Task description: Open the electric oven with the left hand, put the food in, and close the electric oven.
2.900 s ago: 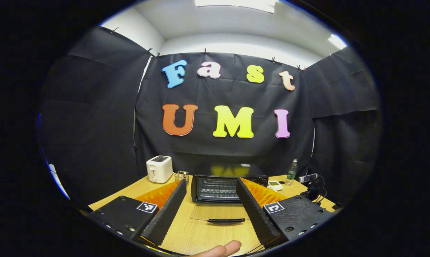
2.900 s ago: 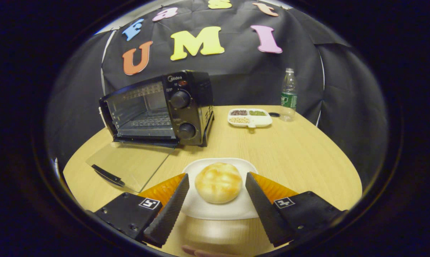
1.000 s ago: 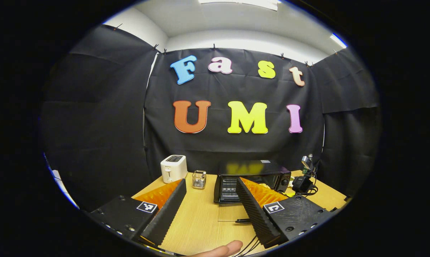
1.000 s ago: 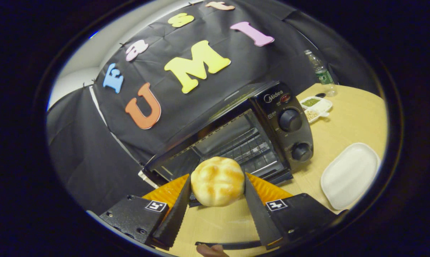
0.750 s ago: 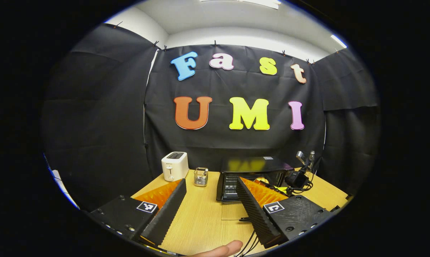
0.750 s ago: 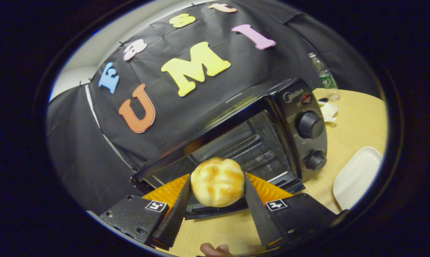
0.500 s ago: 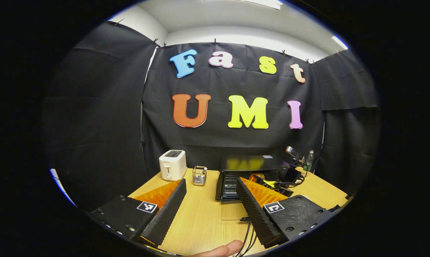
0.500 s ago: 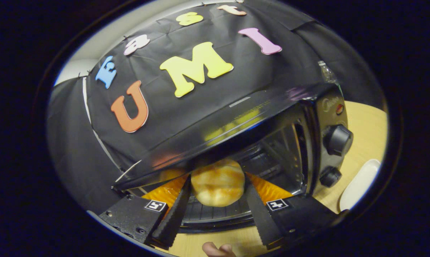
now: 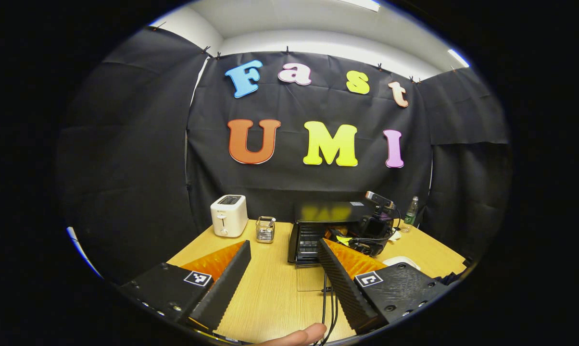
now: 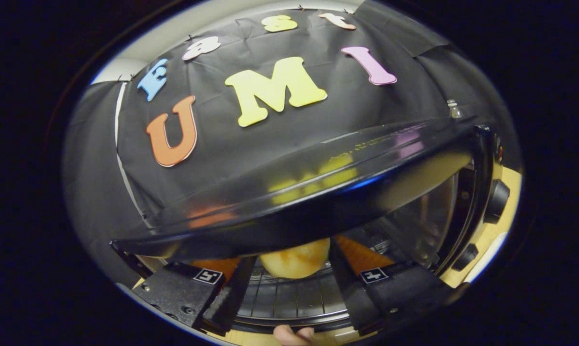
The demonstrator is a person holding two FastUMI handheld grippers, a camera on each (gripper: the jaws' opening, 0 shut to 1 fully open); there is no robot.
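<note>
Oven [image 10: 318, 178] is standing open (door down on the table), so opening is done. Right gripper [image 10: 294, 283] is pinching the bun [image 10: 294, 259] above the rack inside; left gripper [image 9: 282, 283] is waiting spread, with release and closing remaining.

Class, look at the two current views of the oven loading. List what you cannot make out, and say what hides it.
- Bun, right gripper view: its top is hidden by the oven roof edge.
- Whether the bun rests on the rack: cannot tell.
- Right gripper: fingertips in shadow inside the oven.
- Oven inside, left gripper view: blocked by the left gripper finger and the right gripper's body.
- Bottle: too small to detail.
</note>
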